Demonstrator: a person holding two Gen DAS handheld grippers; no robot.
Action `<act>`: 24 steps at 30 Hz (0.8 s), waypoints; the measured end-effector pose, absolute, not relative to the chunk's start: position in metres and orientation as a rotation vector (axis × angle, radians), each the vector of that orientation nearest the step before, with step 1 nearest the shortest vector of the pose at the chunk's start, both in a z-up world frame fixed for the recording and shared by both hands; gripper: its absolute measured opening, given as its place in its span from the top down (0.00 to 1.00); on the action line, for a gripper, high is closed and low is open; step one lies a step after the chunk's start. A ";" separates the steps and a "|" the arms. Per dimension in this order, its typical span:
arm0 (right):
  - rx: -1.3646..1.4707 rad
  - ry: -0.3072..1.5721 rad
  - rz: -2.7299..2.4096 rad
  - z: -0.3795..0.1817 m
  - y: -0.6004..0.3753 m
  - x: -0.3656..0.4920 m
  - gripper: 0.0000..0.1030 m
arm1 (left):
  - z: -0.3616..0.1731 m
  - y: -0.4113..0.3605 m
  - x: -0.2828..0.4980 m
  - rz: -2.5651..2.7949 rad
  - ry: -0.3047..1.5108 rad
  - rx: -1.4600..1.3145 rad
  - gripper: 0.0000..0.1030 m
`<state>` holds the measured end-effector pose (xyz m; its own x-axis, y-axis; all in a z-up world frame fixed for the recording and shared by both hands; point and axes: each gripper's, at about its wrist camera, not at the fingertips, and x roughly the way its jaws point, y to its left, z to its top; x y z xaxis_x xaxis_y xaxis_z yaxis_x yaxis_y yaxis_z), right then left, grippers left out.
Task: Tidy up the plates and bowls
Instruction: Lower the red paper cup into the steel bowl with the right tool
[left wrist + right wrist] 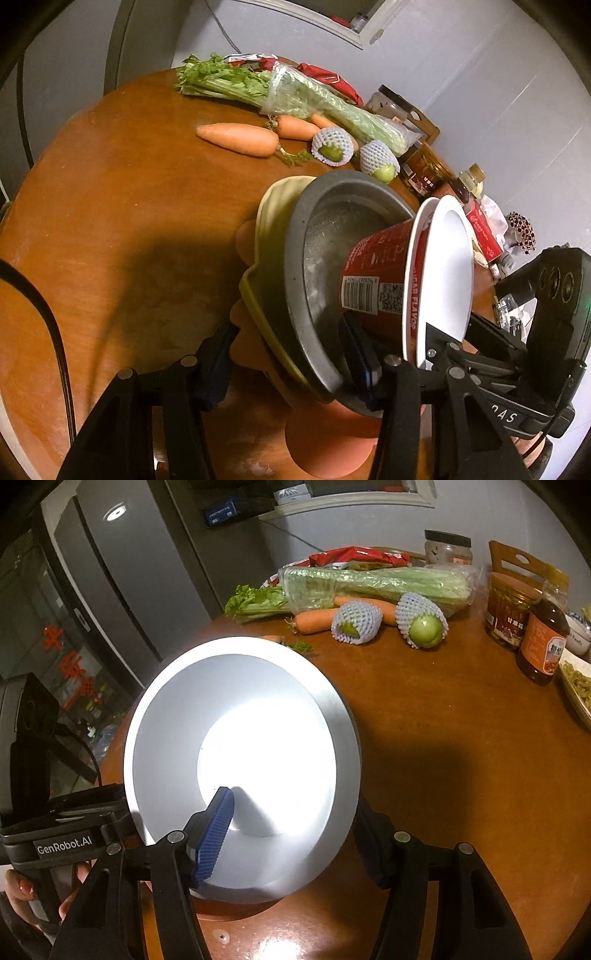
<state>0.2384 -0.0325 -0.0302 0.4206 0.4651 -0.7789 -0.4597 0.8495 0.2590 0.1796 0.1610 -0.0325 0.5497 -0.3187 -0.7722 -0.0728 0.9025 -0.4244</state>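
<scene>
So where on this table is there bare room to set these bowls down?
Bare wood lies on the table left of the held grey bowl, in front of the big carrot. From the right wrist view, another patch sits right of the red paper bowl, below the netted fruits. The far edge with celery and the jars is crowded.

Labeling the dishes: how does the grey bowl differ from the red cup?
The grey bowl is wide, dark-rimmed and metallic inside; the red cup is narrower, printed paper with a barcode and a white inside. The bowl is the outer piece and sits in a yellow dish; the cup is nested in the bowl. The left gripper clamps the bowl's wall; the right gripper clamps the cup's wall. Both are tilted and held above the table.
</scene>
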 end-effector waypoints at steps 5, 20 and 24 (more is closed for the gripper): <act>0.004 0.976 0.576 -0.028 -0.037 0.239 0.39 | -0.032 0.154 0.183 -0.161 0.991 -0.418 0.49; 0.040 0.973 0.527 -0.028 -0.089 0.241 0.39 | -0.030 0.103 0.199 -0.202 1.008 -0.349 0.48; 0.050 0.972 0.510 -0.027 -0.105 0.239 0.39 | -0.030 0.088 0.203 -0.214 1.013 -0.340 0.48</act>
<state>0.2388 -0.1052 -0.0275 0.4560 0.4353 -0.7763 -0.3911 0.8815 0.2646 0.2030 0.0881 -0.0300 0.5152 -0.3300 -0.7910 0.0182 0.9269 -0.3749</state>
